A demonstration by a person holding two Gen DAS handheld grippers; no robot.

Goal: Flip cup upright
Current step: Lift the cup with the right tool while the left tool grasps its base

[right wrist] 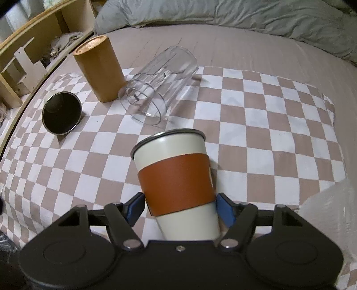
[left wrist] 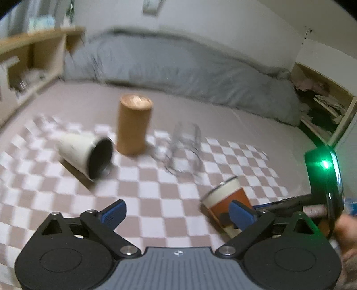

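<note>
Our right gripper (right wrist: 180, 206) has its blue fingers (right wrist: 225, 208) closed against both sides of the cup (right wrist: 176, 178), gripping it at the lower edge of its orange sleeve (right wrist: 175, 180). We see the cup between the jaws with its metal rim pointing away from us and tilted a little to the left, above the checkered cloth (right wrist: 256, 125). In the left view, the same cup (left wrist: 225, 200) shows low on the right, mouth up and leaning left, partly behind the blue finger (left wrist: 242, 214).

Our left gripper (left wrist: 177, 214) is spread wide and holds nothing, hovering over the cloth (left wrist: 156, 191).

Beyond the cup we see a clear glass (right wrist: 158, 87) on its side, mouth toward us. Just left of it a tan cylinder (right wrist: 99, 69) stands upright. Further left a white cup (right wrist: 61, 112) lies on its side, its dark inside facing us. Behind the cloth we see a grey duvet (right wrist: 245, 15), and at the left a wooden shelf (right wrist: 29, 44).
</note>
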